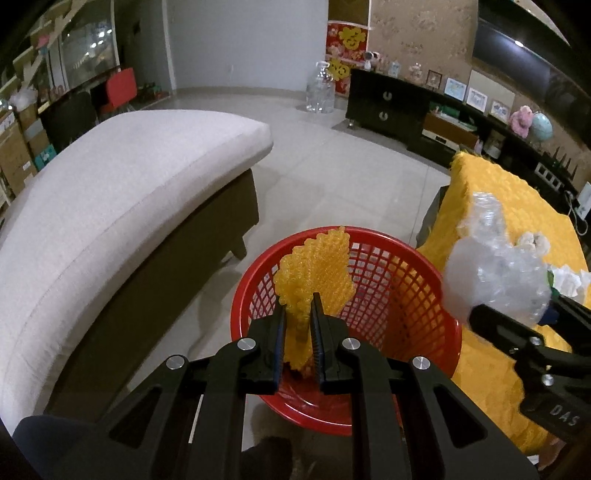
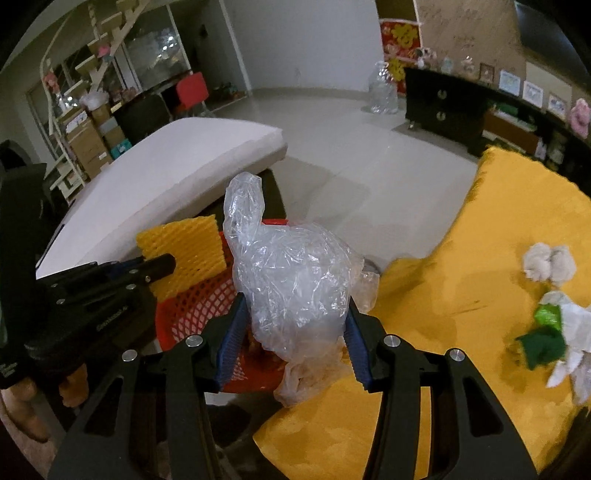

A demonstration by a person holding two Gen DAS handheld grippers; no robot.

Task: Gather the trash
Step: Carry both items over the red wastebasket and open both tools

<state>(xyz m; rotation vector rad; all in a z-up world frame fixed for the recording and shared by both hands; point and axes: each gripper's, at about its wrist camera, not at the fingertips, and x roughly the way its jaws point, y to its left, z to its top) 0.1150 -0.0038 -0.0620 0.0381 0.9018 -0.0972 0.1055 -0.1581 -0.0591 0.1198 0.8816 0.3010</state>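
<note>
A yellow-draped bench (image 2: 461, 295) stands right of a red basket (image 1: 406, 295) on the tiled floor. Left tongs (image 1: 299, 314) grip yellow netting (image 1: 317, 266) over the basket; right tongs (image 2: 295, 332) clench a clear bag (image 2: 291, 280) near its rim.

A pale tiled floor (image 1: 332, 173) fills the middle of the room and carries a soft sheen from the overhead light. At ten o'clock in the left wrist view sits a long bench with a cream cushion (image 1: 122, 192) on a dark base. At one to two o'clock a low black cabinet (image 1: 391, 107) runs along a patterned beige wall (image 1: 421, 33) — framed pictures, a pink plush toy (image 1: 521, 120) and a small globe (image 1: 542, 127) stand on top. A plain white wall (image 1: 247, 40) closes twelve o'clock, with red-and-yellow decorations (image 1: 347, 44) beside it. At eleven o'clock, a dark window (image 2: 162, 51), a red chair (image 2: 192, 90) and stacked cardboard boxes (image 2: 88, 144) — shelving climbs above them.
</note>
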